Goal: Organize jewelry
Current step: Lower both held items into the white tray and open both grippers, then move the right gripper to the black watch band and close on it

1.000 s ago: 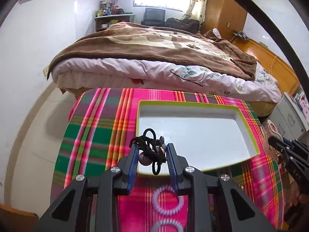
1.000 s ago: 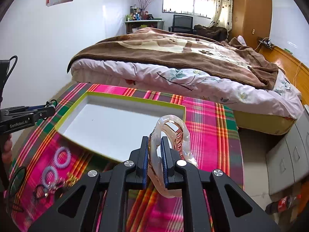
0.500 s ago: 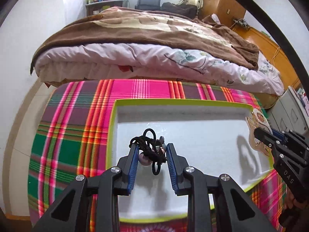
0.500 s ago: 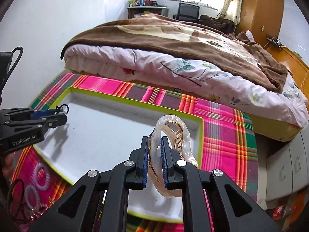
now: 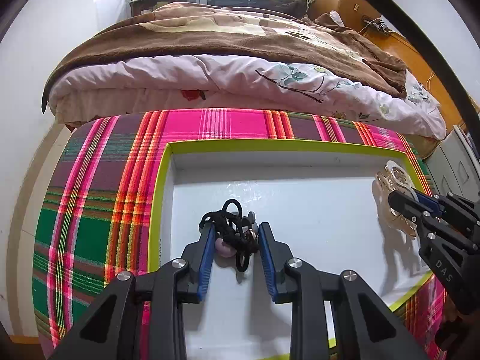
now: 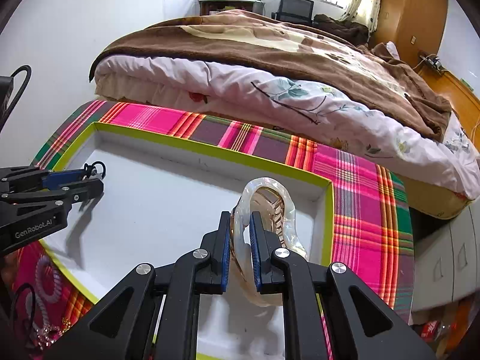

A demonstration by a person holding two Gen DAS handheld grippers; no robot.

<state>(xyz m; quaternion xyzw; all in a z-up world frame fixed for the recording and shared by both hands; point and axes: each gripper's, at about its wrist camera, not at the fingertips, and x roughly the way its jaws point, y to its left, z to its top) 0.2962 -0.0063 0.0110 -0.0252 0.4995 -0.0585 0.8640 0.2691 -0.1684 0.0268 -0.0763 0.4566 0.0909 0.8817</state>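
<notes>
1. While over the green-rimmed tray [image 5: 228, 146], my left gripper [image 5: 235, 241] has its jaws clamped on a black cord bundle [image 5: 232, 229].
2. Right gripper [image 6: 241, 241] jaws pinch a translucent hair claw [image 6: 270, 207] above the tray's right end.
3. Tray sits on the plaid desk [image 5: 99, 210].

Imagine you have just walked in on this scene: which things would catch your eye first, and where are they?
First the loud pink, green and orange plaid cloth, with a white tray rimmed in lime green lying on it. Over the tray's left part, the left gripper clamps a tangle of black cord with a bead; at its right end, the right gripper pinches a pearly hair claw. Behind lies a bed under a brown blanket.
</notes>
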